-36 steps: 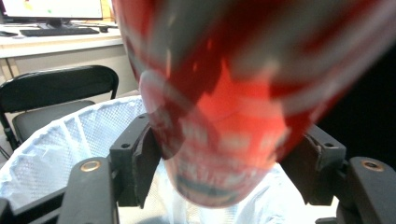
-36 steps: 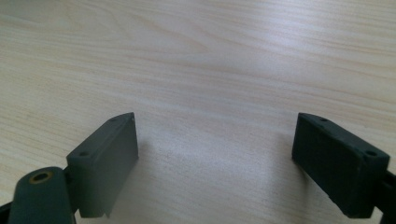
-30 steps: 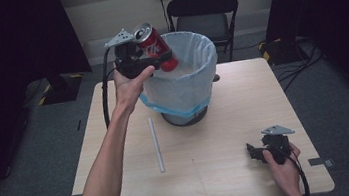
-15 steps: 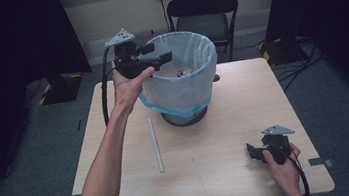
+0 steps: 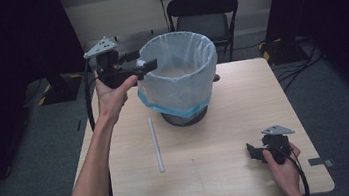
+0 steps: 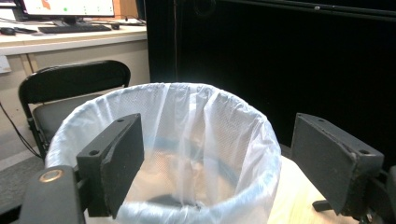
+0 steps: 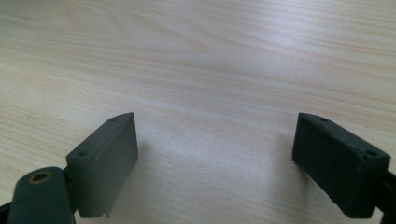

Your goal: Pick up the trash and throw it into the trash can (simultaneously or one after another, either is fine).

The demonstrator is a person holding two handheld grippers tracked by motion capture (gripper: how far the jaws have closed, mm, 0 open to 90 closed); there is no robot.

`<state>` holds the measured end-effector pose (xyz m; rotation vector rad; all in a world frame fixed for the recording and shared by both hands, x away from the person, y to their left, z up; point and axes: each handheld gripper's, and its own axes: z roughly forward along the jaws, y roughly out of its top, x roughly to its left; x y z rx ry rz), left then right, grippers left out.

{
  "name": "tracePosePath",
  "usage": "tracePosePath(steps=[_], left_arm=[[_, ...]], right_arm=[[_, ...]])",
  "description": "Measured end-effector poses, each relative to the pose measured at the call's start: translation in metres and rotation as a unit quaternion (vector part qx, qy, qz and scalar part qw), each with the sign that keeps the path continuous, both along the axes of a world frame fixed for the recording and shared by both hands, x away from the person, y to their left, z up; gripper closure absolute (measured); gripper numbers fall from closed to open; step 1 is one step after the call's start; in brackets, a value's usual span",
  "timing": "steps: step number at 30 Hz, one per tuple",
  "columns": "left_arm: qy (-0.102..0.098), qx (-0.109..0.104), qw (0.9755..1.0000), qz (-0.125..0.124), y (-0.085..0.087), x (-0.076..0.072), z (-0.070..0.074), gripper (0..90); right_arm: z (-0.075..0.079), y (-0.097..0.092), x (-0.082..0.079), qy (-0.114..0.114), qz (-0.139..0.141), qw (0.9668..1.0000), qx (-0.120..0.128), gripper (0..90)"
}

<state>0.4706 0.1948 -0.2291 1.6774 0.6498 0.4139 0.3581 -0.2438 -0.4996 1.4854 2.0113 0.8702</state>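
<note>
Your left claw [image 5: 144, 65] up at bin [image 5: 180, 79] rim, left side: jaws just opened, wide apart, nothing between. Bin mid-bench [image 5: 227, 137], white liner. Straw [image 5: 155, 144] flat near bin base. Your right claw [image 5: 252, 151] low on bench, jaws apart, empty.

The bin [image 5: 180, 79] hides its own bottom behind its bag. The chair [image 5: 203, 19] is partly hidden behind the bin.

Left tool [image 5: 145, 61] raised, jaws apart
</note>
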Motion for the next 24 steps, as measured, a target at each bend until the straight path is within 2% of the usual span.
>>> tracePosePath(steps=[6, 12, 16, 19, 20, 22, 23, 24], left_arm=[[0.000, -0.005, 0.9999, 0.014, 0.020, -0.014, -0.006, 16.6], [0.007, 0.001, 0.9997, 0.024, 0.034, -0.025, -0.013, 18.2], [0.006, 0.005, 0.9994, 0.033, 0.043, -0.035, -0.022, 19.4], [0.023, 0.013, 0.9992, 0.031, 0.051, -0.043, -0.037, 19.2], [0.023, 0.013, 0.9992, 0.031, 0.051, -0.043, -0.037, 19.3], [0.029, 0.011, 0.9989, 0.034, 0.057, -0.050, -0.049, 19.5], [0.029, 0.011, 0.9989, 0.034, 0.057, -0.050, -0.049, 20.2], [0.035, 0.008, 0.9987, 0.035, 0.061, -0.055, -0.057, 20.9]], right_arm=[[0.000, 0.000, 0.000, 0.000, 0.000, 1.0000, 0.000, 13.4], [0.000, 0.000, 0.000, 0.000, 0.000, 1.0000, 0.000, 13.4], [0.000, 0.000, 0.000, 0.000, 0.000, 1.0000, 0.000, 13.4], [0.000, 0.000, 0.000, 0.000, 0.000, 1.0000, 0.000, 13.4], [0.000, 0.000, 0.000, 0.000, 0.000, 1.0000, 0.000, 13.4], [0.000, 0.000, 0.000, 0.000, 0.000, 1.0000, 0.000, 13.4], [0.000, 0.000, 0.000, 0.000, 0.000, 1.0000, 0.000, 13.4], [0.000, 0.000, 0.000, 0.000, 0.000, 1.0000, 0.000, 13.4]])
